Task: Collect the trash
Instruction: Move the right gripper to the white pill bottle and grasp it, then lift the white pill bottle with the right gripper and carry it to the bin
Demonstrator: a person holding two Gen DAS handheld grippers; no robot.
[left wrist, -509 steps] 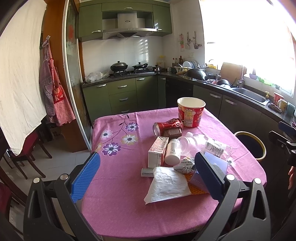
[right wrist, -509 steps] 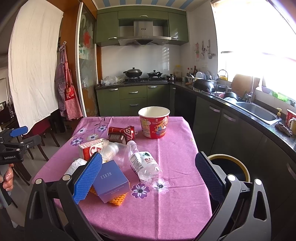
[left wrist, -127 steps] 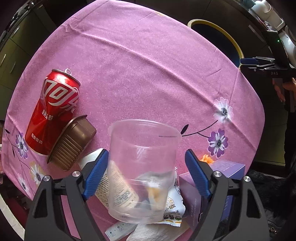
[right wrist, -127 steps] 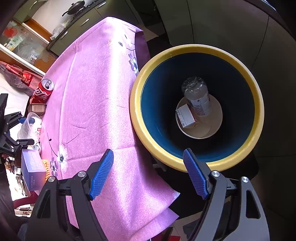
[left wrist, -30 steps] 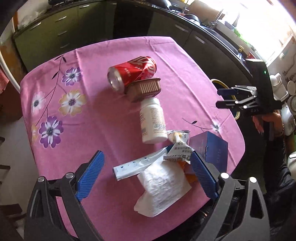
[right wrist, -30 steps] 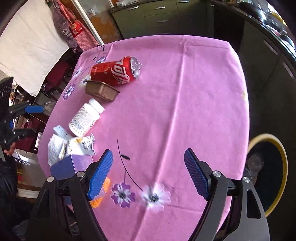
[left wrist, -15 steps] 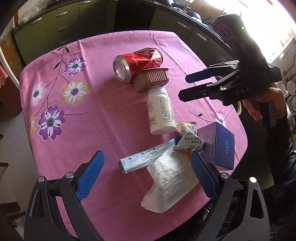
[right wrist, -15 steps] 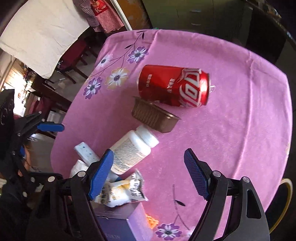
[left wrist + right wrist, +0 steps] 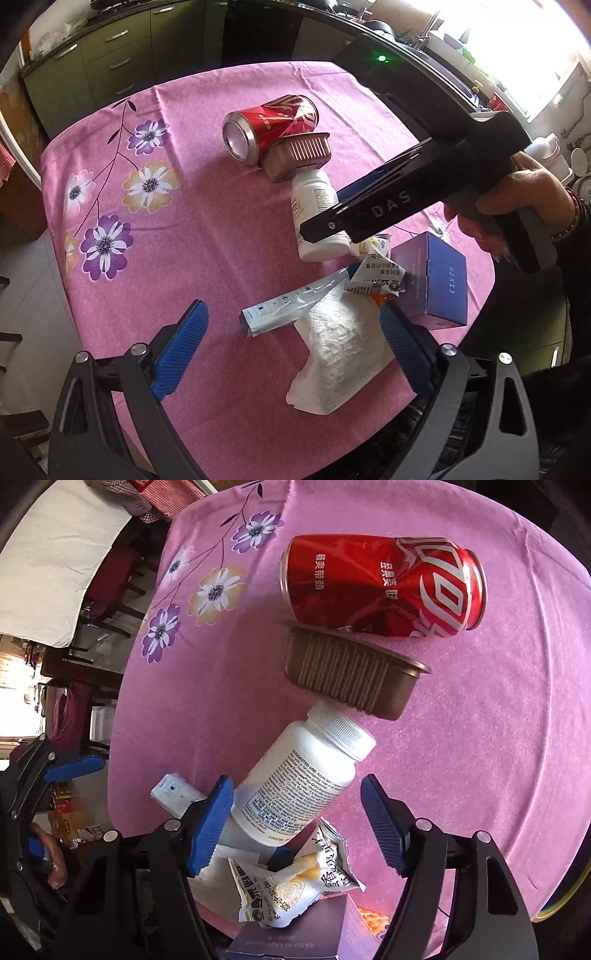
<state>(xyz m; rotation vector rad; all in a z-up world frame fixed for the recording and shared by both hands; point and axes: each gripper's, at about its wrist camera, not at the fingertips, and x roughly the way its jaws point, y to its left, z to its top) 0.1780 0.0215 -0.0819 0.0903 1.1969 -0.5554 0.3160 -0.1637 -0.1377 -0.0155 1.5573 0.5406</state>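
Note:
A white pill bottle lies on the pink tablecloth, its cap against a brown ribbed tray; a dented red can lies beyond. My right gripper is open, its pads on either side of the bottle's base, apart from it. In the left wrist view the right gripper's black body covers part of the bottle. My left gripper is open and empty above a white napkin and a flat sachet. A snack wrapper and a purple box lie nearby.
The pink flowered tablecloth covers the table. The yellow rim of the trash bin shows at the right table edge. Green kitchen cabinets stand behind; chairs stand beside the table.
My right gripper has moved down and closer to the white bottle, so that its pads now flank the bottle. My left gripper has stayed nearly still.

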